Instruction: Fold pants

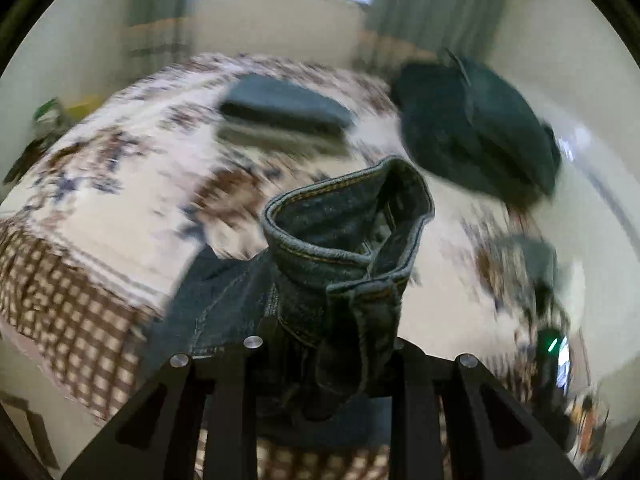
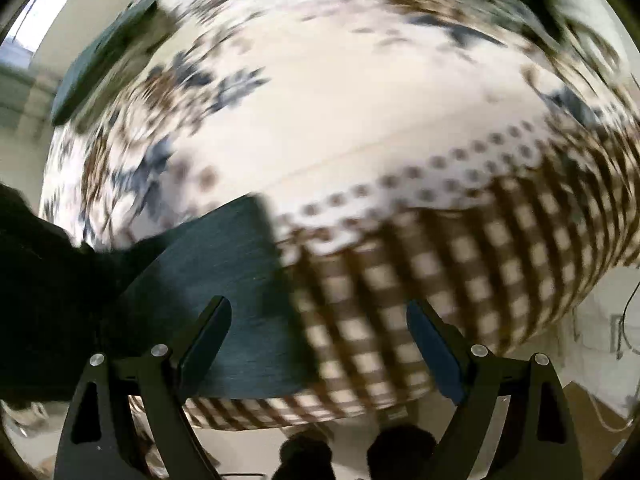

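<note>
**Pants: denim pair, one hem lifted in your left tool**

Pants (image 1: 344, 240): dark blue denim with orange stitching. Your left gripper (image 1: 324, 344) pinches a bunched leg end; the hem cuff stands open just ahead of the fingertips, and the rest of the cloth hangs away below and to the left of the tool.

In the right wrist view the same dark denim (image 2: 224, 300) lies flat on the bedspread (image 2: 340, 112), under and just ahead of your right gripper's left finger. Your right gripper (image 2: 320, 340) is spread wide, nothing between its pads, pointing steeply down at the checked border.

Folded garments (image 1: 284, 110): a stack, ahead of the left tool on the bed.
Dark heap (image 1: 480, 128): ahead and right; blurred, kind uncertain.
Shoes (image 2: 356, 456): two dark toes, below the right tool.
</note>
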Demonstrator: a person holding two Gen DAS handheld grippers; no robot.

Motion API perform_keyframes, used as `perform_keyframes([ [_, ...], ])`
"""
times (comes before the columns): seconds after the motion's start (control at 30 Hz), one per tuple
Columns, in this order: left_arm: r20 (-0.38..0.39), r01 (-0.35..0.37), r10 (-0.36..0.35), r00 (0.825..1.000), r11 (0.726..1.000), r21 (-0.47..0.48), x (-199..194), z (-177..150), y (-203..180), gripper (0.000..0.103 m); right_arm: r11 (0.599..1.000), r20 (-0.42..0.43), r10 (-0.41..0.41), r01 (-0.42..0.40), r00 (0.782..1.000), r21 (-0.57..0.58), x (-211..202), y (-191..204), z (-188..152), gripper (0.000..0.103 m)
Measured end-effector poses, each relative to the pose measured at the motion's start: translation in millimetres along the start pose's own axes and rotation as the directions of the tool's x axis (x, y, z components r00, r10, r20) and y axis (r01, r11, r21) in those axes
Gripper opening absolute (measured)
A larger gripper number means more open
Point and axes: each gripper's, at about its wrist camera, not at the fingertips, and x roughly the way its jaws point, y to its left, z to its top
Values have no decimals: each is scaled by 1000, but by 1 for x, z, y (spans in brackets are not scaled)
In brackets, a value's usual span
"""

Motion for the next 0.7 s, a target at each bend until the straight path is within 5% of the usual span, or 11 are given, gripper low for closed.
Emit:
perform_keyframes([
  [0.23, -174, -39, 67, 982, 986, 161, 70, -63, -63, 21, 995, 3, 25, -25, 1000, 93, -11, -77, 5, 91],
  [0.43, -267, -83, 139, 954, 974, 209, 83, -65, -78, 28, 990, -3, 98, -97, 995, 98, -16, -102, 5, 91],
  [0.53, -305, -63, 123, 944, 978, 201, 78, -57, -79, 56, 982, -6, 168, -167, 986, 89, -20, -103, 4, 91],
  [0.6, -309, -92, 155, 938, 973, 211, 70, -48, -82, 86, 972, -3, 224, -223, 975, 74, -23, -96, 7, 91],
  [0.7, -290, -118, 180, 940, 969, 218, 56, -34, -78, 90, 957, -1, 285, -284, 959, 53, -26, -83, 13, 91],
])
